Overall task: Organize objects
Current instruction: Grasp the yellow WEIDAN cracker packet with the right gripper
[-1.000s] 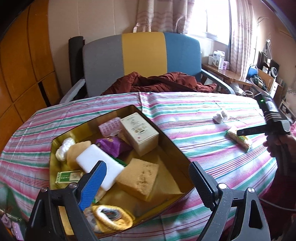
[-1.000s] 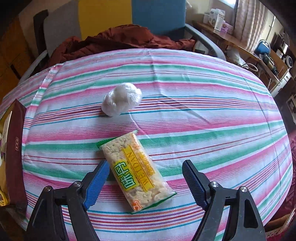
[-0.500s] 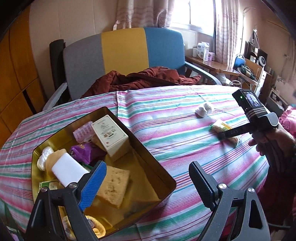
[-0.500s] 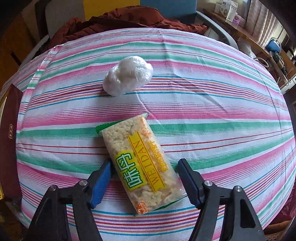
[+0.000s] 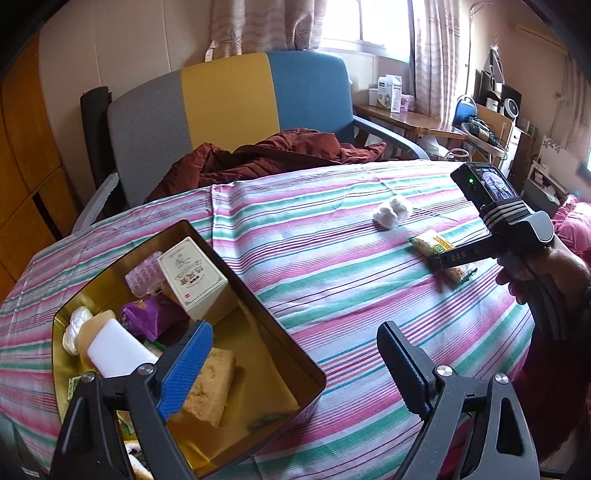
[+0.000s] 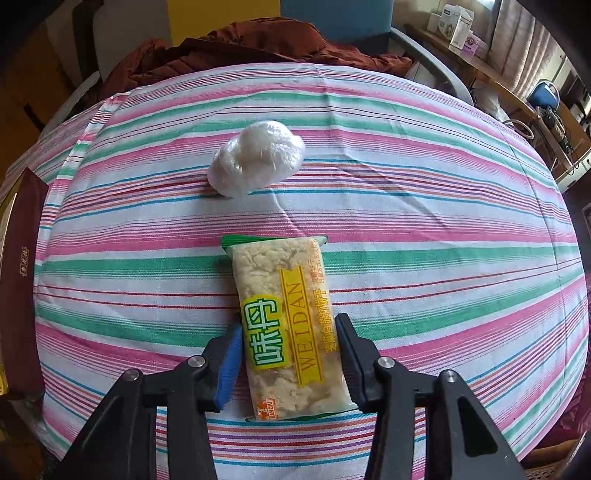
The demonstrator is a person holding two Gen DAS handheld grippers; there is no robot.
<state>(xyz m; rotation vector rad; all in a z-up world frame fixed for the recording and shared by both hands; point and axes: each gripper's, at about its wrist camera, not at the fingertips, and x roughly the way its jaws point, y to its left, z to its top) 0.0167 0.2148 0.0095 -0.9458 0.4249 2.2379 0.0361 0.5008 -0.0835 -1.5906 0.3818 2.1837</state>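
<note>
A striped tablecloth [image 6: 424, 229] covers the table. The snack pack [image 6: 291, 325] lies flat on it, lengthwise between the right gripper's [image 6: 288, 354] fingers, which clamp its sides. A white wad [image 6: 256, 158] sits just beyond. The left gripper [image 5: 295, 365] hangs spread wide and empty over the gold tin's [image 5: 258, 291] near corner.

A round table under a striped tablecloth [image 5: 332, 266] in pink, green and white fills the foreground. Behind it stands an armchair [image 5: 229, 107] with 3 back panels, grey, yellow and blue, and a rust-red jacket [image 5: 273, 155] heaped on its seat. Right of it, a wooden side table [image 5: 410, 120] carries small boxes [image 5: 388, 92] beneath the curtained window [image 5: 365, 22].
</note>
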